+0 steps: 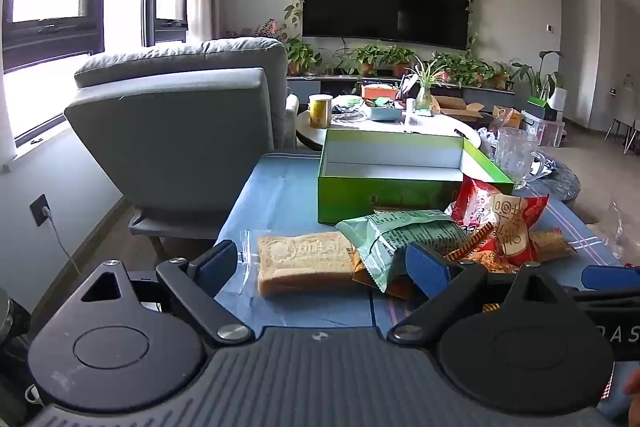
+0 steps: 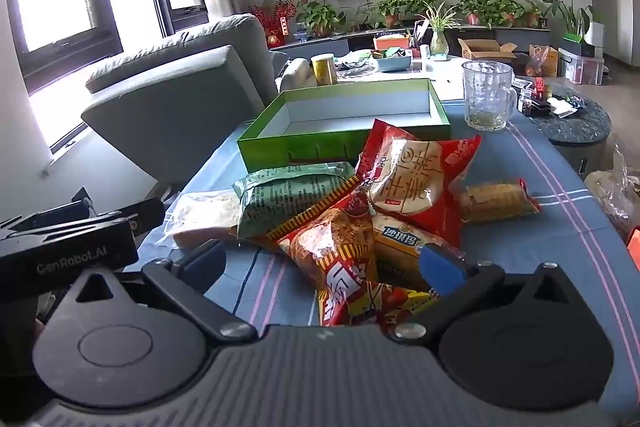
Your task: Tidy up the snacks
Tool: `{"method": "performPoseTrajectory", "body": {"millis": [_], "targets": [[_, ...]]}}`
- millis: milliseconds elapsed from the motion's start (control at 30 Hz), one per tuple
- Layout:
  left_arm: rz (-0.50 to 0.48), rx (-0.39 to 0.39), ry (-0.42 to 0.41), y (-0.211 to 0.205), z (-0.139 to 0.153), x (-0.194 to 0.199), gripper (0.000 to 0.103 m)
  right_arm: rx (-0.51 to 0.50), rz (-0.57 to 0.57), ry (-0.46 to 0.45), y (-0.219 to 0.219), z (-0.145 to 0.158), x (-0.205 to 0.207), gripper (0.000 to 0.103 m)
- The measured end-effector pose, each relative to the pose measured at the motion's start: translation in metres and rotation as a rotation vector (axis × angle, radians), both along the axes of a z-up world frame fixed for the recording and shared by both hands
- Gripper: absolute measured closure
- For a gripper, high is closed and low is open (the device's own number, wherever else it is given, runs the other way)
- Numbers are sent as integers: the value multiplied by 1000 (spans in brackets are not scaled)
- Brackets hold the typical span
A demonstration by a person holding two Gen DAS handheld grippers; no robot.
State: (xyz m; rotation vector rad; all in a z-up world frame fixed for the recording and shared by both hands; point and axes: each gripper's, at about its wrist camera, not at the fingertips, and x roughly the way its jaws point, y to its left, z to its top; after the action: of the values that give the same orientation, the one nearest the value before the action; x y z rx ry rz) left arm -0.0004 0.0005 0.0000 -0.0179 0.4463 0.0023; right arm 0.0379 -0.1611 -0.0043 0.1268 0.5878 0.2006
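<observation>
A pile of snack packs lies on the blue tablecloth (image 1: 280, 195) before an open green box (image 1: 384, 187) with a white, bare inside. My left gripper (image 1: 320, 267) stands open above a clear-wrapped toast slice (image 1: 304, 261), its right finger beside a green pack (image 1: 404, 235). A red pack (image 1: 500, 223) leans behind. My right gripper (image 2: 320, 265) is open around a red-orange chip bag (image 2: 340, 267), pads not pressing it. Around it lie the green pack (image 2: 288, 199), the tall red pack (image 2: 412, 179), a yellow pack (image 2: 400, 239) and a cracker roll (image 2: 496, 201).
A glass mug (image 2: 486, 99) stands right of the green box (image 2: 344, 119). A grey armchair (image 1: 180, 123) sits left of the table. A crinkled clear bag (image 2: 616, 191) lies at the right edge. The left gripper's body (image 2: 68, 247) shows at the right view's left.
</observation>
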Motion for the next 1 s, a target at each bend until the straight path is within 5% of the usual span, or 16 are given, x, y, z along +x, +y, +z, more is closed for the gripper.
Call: {"method": "performPoseTrajectory", "body": {"millis": [1000], "targets": [[-28,-2,8,0,-4,1,13,54,-9,31,-9,-5,5,22]]}}
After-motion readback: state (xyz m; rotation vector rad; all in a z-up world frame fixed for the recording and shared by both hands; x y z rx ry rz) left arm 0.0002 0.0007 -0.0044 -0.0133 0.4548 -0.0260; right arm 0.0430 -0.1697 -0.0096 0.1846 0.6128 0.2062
